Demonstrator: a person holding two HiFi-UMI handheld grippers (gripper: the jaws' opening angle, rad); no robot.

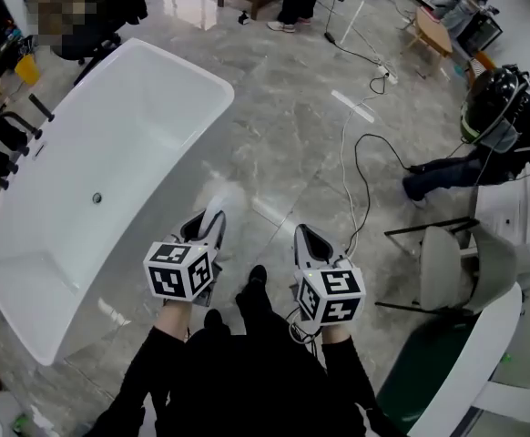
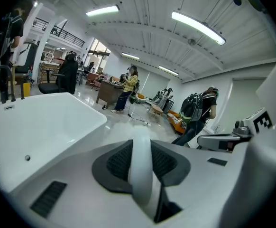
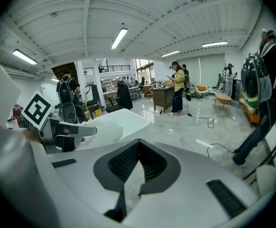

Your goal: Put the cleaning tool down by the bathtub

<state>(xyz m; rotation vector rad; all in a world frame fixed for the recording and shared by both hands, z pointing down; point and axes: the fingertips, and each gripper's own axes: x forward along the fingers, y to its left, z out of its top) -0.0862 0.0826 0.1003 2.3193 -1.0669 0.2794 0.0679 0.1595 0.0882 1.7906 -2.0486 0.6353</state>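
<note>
The white bathtub [image 1: 185, 66] lies at the left of the head view, on a grey marble floor. My left gripper [image 1: 208, 224] hangs just off the tub's right side, shut on the cleaning tool's white handle [image 2: 140, 167], which stands upright between the jaws. The tool's soft white head [image 3: 94, 133] sticks out past the left gripper [image 3: 57, 129] in the right gripper view, and shows as a pale blur [image 1: 231, 195] over the floor. My right gripper [image 1: 309, 240] is beside it, to the right, shut with nothing in it. The tub [image 2: 43, 122] fills the left of the left gripper view.
Black taps [image 1: 17, 126] stand at the tub's far left edge. Cables [image 1: 361, 167] trail over the floor ahead right. A chair [image 1: 440, 255] and a crouching person [image 1: 502, 121] are to the right. More people and desks [image 2: 124, 91] are further back.
</note>
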